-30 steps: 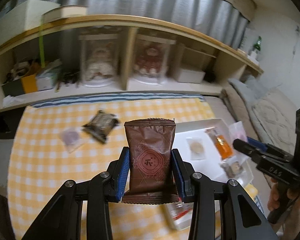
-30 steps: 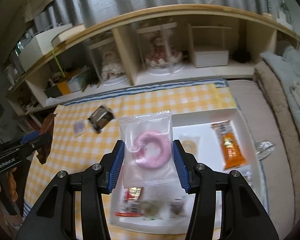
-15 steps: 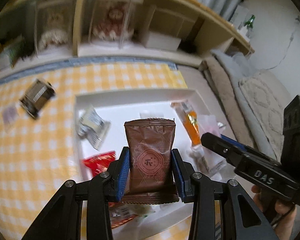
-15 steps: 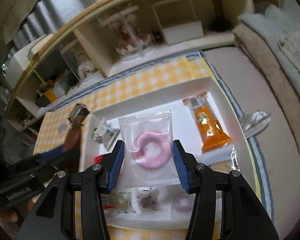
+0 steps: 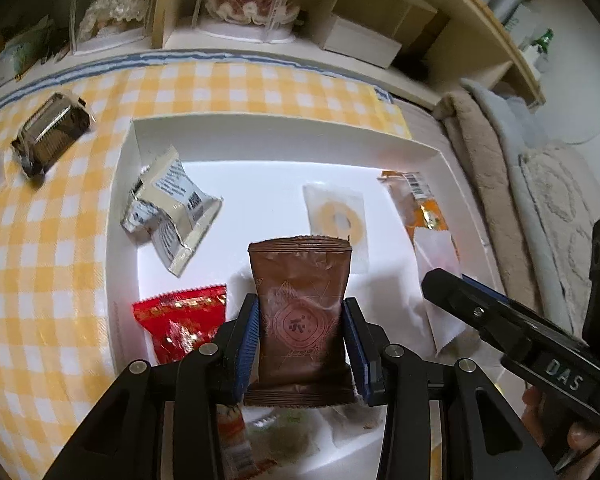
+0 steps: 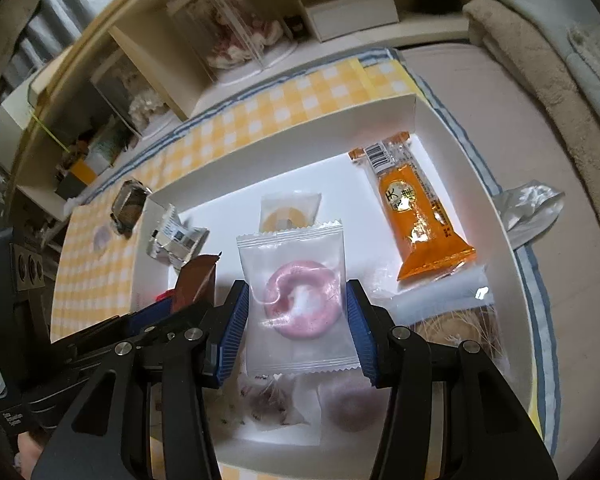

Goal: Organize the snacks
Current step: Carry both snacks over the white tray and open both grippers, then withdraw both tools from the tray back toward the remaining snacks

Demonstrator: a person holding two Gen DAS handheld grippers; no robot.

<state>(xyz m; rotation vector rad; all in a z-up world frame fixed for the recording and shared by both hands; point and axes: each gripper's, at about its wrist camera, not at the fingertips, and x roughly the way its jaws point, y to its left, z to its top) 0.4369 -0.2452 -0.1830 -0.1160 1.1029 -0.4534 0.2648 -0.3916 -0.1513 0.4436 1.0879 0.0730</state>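
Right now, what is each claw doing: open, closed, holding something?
Left claw: closed on the brown snack packet.
Right claw: closed on the clear packet with a pink ring.

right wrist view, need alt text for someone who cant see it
The right tongs grip a clear packet with a pink ring donut above a white tray of snacks, among them an orange bar and a pale ring biscuit. At left, the left tongs hold a brown packet over the same tray.
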